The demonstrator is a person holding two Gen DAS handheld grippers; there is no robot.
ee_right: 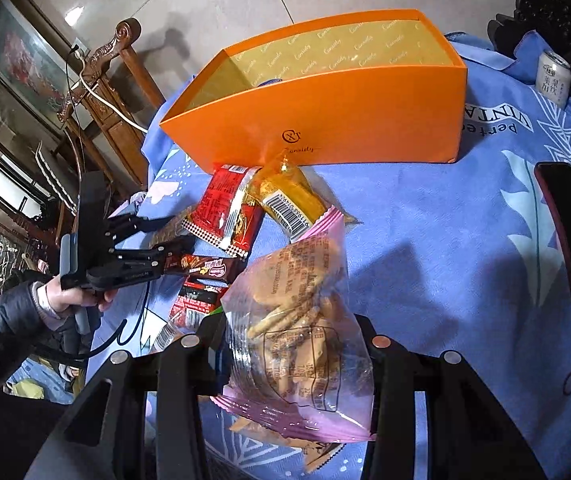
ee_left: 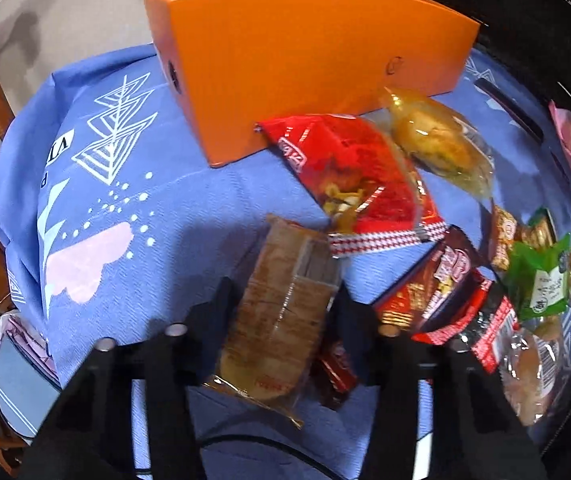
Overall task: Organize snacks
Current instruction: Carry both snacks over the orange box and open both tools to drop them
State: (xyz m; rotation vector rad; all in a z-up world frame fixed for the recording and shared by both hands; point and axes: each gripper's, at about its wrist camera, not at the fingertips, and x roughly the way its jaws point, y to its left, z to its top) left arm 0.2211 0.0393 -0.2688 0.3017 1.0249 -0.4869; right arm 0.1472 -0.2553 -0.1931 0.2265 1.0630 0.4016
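snacks lie in a loose heap on the blue cloth (ee_right: pixel 425 216), in front of the open orange box (ee_right: pixel 325 120). at the left, a hand (ee_right: pixel 71 298) holds the left gripper (ee_left: pixel 285 300), its jaws pressed on a brown clear-wrapped cake (ee_left: pixel 281 320). next come a red packet (ee_left: pixel 349 172) and a yellow-wrapped bun (ee_left: pixel 437 140) beside the box. the right gripper (ee_right: pixel 291 340) grips a pink bag of biscuits (ee_right: pixel 301 332). farther right lie a dark phone (ee_right: pixel 569 232) and a can (ee_right: pixel 552 78).
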